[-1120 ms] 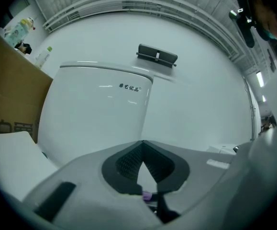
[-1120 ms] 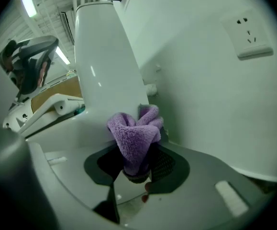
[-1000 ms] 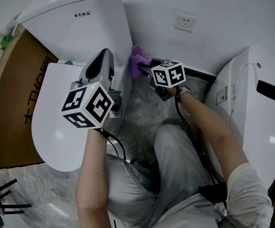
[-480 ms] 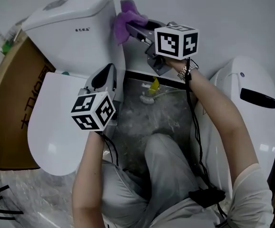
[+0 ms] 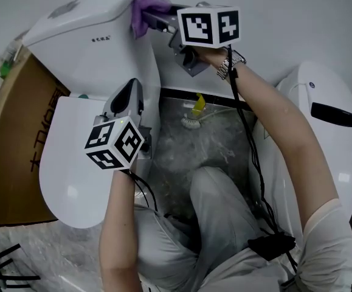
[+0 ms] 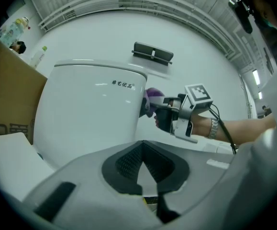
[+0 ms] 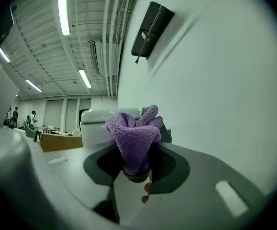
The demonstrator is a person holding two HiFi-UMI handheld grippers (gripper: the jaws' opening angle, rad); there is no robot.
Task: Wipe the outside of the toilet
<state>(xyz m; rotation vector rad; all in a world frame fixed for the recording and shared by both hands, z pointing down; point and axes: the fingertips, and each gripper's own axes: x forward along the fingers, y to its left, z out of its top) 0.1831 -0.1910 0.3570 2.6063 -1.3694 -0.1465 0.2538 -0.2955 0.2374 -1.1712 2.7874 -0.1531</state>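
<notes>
While the right gripper [image 5: 157, 20] clamped the purple cloth [image 5: 144, 6] against the toilet tank [image 5: 96, 53] at its upper corner, the left gripper [image 5: 129, 90] hovered beside the tank. Its jaws were together and empty.

My R gripper [image 5: 154, 20] w/ the purple cloth [image 5: 143, 6] has gone up: low down beside the toilet 1 s ago, then along the tank [image 5: 112, 59] side, now at the tank lid [image 5: 78, 11] back corner.
</notes>
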